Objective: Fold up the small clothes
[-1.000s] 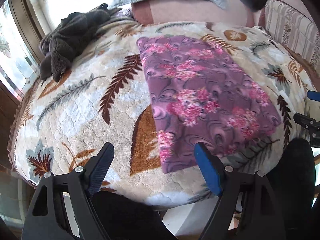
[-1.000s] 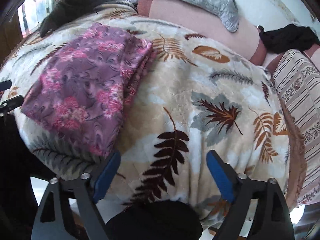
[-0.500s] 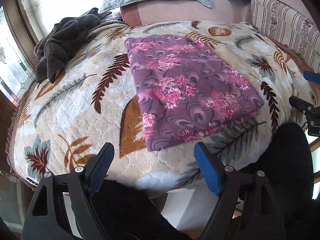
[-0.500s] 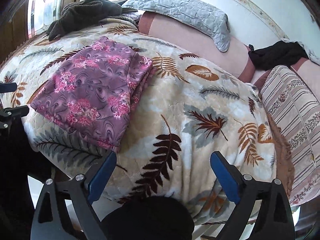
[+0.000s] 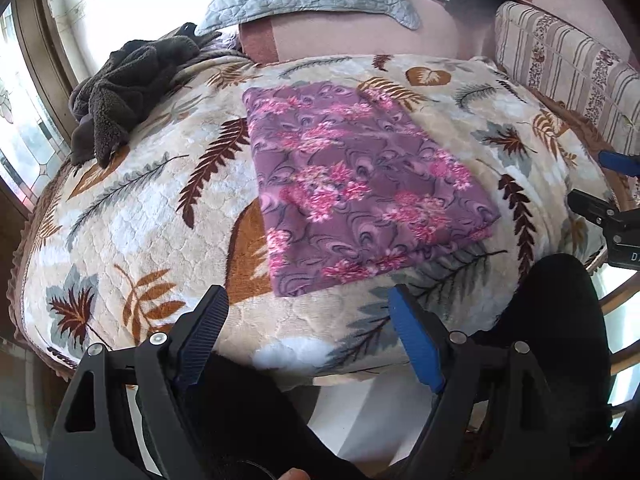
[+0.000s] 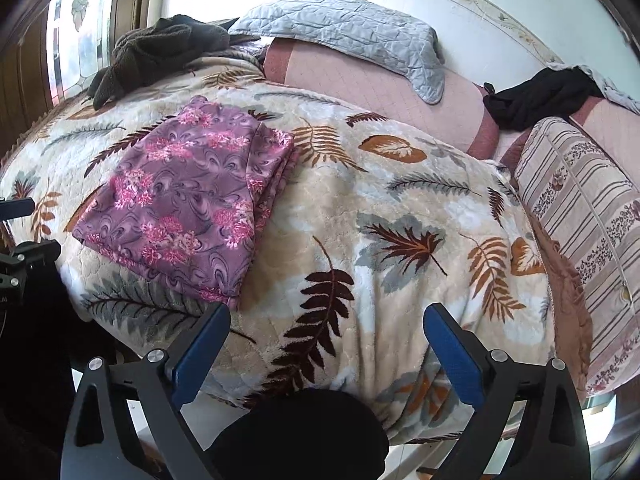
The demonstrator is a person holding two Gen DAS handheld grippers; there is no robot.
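A dark fleece (image 5: 120, 92) lies at the blanket's (image 5: 132, 232) far left corner. The left tool (image 5: 308, 332) hangs spread and empty off the near edge. The folded purple cloth (image 5: 360, 184) lies flat mid-blanket. The right tool (image 6: 326, 350) gapes empty too.

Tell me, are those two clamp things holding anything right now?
No. The left gripper and right gripper both hang open and empty, short of the folded purple floral cloth lying on the leaf-patterned blanket.

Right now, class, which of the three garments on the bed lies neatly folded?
The purple floral garment, flat on the leaf-print blanket. The dark grey one and the black one lie crumpled.
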